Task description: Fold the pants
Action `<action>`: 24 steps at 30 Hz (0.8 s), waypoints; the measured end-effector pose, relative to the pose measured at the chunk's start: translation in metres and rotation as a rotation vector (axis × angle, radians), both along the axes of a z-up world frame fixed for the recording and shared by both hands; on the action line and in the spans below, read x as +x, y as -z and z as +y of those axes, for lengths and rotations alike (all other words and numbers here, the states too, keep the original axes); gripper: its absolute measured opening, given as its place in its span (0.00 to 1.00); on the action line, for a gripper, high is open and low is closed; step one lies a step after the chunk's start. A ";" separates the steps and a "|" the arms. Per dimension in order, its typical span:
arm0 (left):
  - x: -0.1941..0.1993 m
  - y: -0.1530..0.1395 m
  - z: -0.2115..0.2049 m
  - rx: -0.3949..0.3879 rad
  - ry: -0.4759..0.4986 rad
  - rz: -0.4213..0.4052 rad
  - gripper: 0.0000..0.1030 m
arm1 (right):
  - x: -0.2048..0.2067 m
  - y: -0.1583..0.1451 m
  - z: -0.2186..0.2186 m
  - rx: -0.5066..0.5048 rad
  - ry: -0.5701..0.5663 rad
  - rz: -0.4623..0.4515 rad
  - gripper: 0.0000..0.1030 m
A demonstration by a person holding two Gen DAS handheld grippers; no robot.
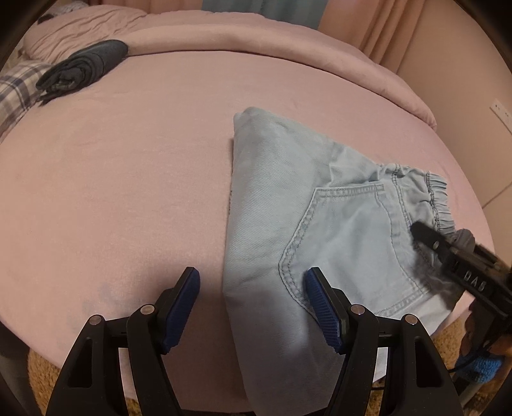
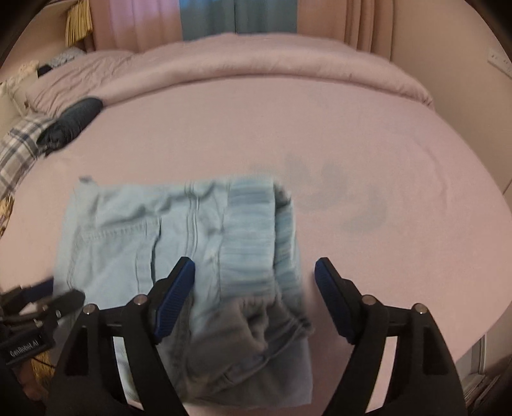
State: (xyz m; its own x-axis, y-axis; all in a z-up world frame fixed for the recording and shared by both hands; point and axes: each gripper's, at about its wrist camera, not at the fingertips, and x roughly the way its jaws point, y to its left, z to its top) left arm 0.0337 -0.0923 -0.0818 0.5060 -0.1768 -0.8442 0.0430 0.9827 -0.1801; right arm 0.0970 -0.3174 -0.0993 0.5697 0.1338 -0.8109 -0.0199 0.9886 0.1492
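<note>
Pale blue pants (image 1: pixel 288 224), folded into a compact bundle, lying on the pink bed sheet (image 1: pixel 128 192); right of centre in the left wrist view, lower left of centre in the right wrist view (image 2: pixel 144 240). Back pocket with double stitching faces up; elastic gathered waistband sits at the right edge of the bundle in the left wrist view. Left gripper (image 1: pixel 252 304): bottom of frame, blue-padded fingers spread apart, straddling the near left edge of the pants, nothing between them. Right gripper (image 2: pixel 254 294): bottom of its frame, fingers likewise spread wide, set over the waistband end; whether the pads touch the cloth cannot be told, the view being blurred. In the left wrist view the right gripper enters from the right edge with its tip over the waistband. Surroundings: dark folded garment (image 1: pixel 83 67), upper left, well apart from the pants; plaid fabric (image 1: pixel 16 92) at far left edge; rumpled pink duvet (image 1: pixel 224 38) across the top; curtains (image 1: pixel 377 28) behind; wall socket (image 1: pixel 500 112) at right edge.
</note>
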 end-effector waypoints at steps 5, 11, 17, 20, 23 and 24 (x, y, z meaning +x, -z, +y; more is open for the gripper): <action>-0.008 0.002 0.003 -0.017 0.007 -0.008 0.68 | -0.008 0.007 -0.011 0.108 -0.008 0.043 0.77; -0.015 0.000 0.004 -0.027 0.010 0.011 0.68 | -0.022 0.009 -0.003 0.108 -0.024 0.056 0.78; -0.019 -0.007 0.013 -0.082 0.020 0.060 0.68 | -0.027 -0.008 -0.014 0.157 -0.025 0.034 0.79; -0.019 -0.020 0.018 -0.095 0.006 0.021 0.68 | -0.036 -0.030 -0.044 0.253 0.059 -0.070 0.86; -0.012 -0.031 0.015 -0.077 0.000 -0.043 0.77 | -0.034 -0.035 -0.056 0.345 0.046 -0.092 0.96; -0.003 -0.034 0.012 -0.054 0.002 -0.049 0.78 | -0.029 -0.034 -0.055 0.364 0.030 -0.084 0.96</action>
